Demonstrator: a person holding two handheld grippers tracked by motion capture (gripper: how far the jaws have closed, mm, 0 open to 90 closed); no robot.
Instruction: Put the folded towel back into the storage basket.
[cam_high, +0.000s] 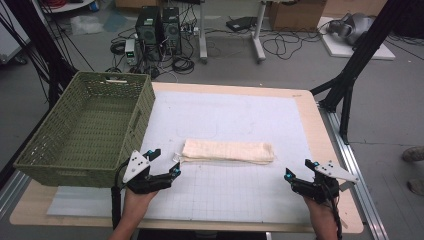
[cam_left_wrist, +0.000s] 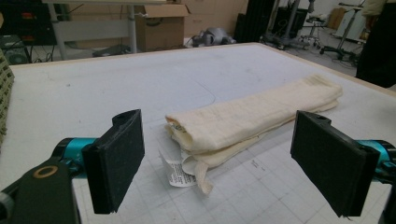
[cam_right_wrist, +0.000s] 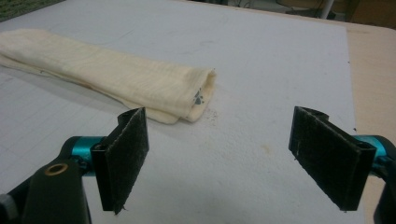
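A cream cloth (cam_high: 227, 151), folded into a long strip, lies across the middle of the white grid mat (cam_high: 240, 195). In the left gripper view the cloth (cam_left_wrist: 252, 116) shows its near end with loose edges and a white care label (cam_left_wrist: 177, 173). My left gripper (cam_high: 165, 161) stands open just short of the cloth's left end, holding nothing. My right gripper (cam_high: 299, 169) is open too, a little to the right of the cloth's right end (cam_right_wrist: 187, 93) and nearer the front. Both sets of jaws (cam_left_wrist: 224, 163) (cam_right_wrist: 233, 158) are spread wide with bare mat between them.
A green woven basket (cam_high: 35, 165) sits on the table's left side, close to my left hand. The wooden table edge (cam_high: 345, 165) runs just right of my right gripper. Computers, cables and frame legs are on the floor beyond the table.
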